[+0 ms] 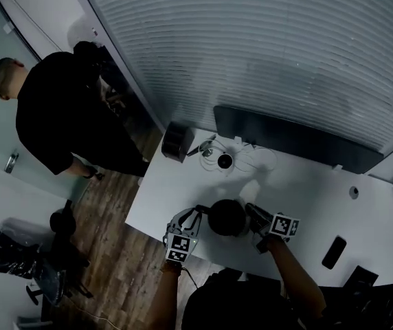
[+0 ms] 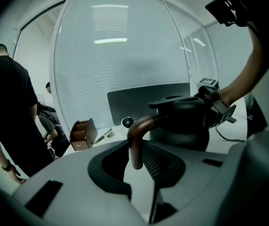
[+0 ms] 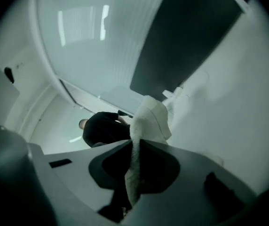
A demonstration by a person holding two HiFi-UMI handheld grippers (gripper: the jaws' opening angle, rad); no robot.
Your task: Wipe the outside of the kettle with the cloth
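The black kettle (image 1: 227,217) stands near the front edge of the white table (image 1: 306,191), between my two grippers. In the left gripper view the kettle (image 2: 186,121) is just ahead, and its copper-coloured handle (image 2: 135,135) curves down between my jaws. My left gripper (image 2: 137,157) is shut on that handle, which lies against the ribbed pad (image 2: 154,161). From the head view, the left gripper (image 1: 198,215) is at the kettle's left side and the right gripper (image 1: 251,215) at its right. My right gripper (image 3: 135,147) is shut on a white cloth (image 3: 151,119), which bunches out past the fingertips.
A person in black (image 1: 59,115) stands off the table's left end. At the table's far side are a dark organiser box (image 1: 177,141), a long dark panel (image 1: 293,139) and a small round device with cables (image 1: 225,161). A phone (image 1: 334,251) lies at the right.
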